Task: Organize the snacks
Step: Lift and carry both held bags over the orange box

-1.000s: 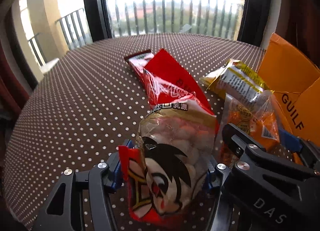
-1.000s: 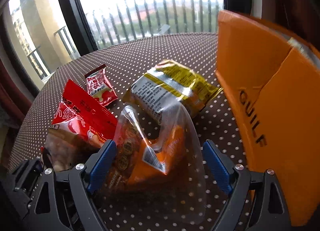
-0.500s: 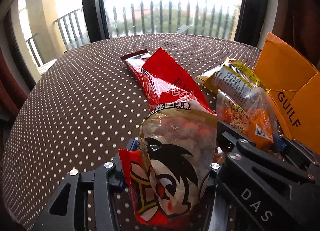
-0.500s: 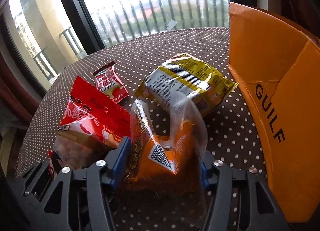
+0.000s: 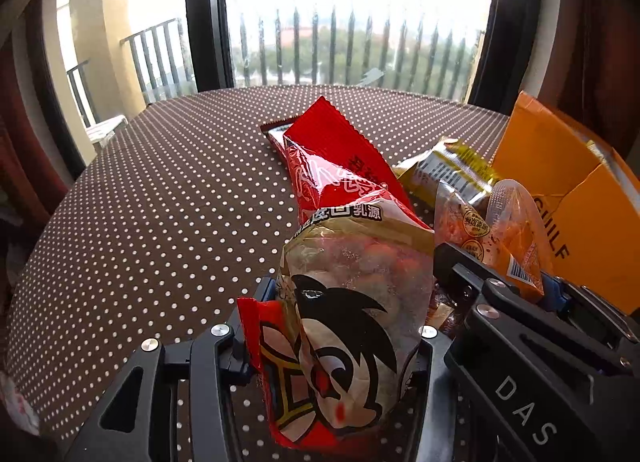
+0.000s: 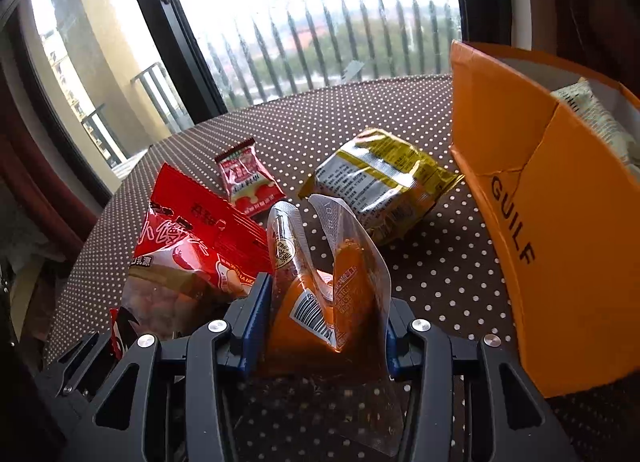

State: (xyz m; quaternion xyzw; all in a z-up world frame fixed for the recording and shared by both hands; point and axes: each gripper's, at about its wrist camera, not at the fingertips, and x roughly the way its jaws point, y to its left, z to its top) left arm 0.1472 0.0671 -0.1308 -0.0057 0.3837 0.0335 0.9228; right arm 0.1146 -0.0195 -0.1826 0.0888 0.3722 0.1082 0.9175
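Jaws of the left gripper [image 5: 340, 326] are closing, clenched on the red cartoon snack bag [image 5: 344, 326]. At its three o'clock, the right gripper [image 6: 320, 322] tightens on the orange pouch [image 6: 320, 302]; the orange box [image 6: 560, 222] stands at two o'clock.

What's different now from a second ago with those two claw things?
Both closed in: the left gripper on the cartoon-face bag, the right gripper on the orange pouch, still tightening. The yellow packet, small red packet and orange box stayed put.
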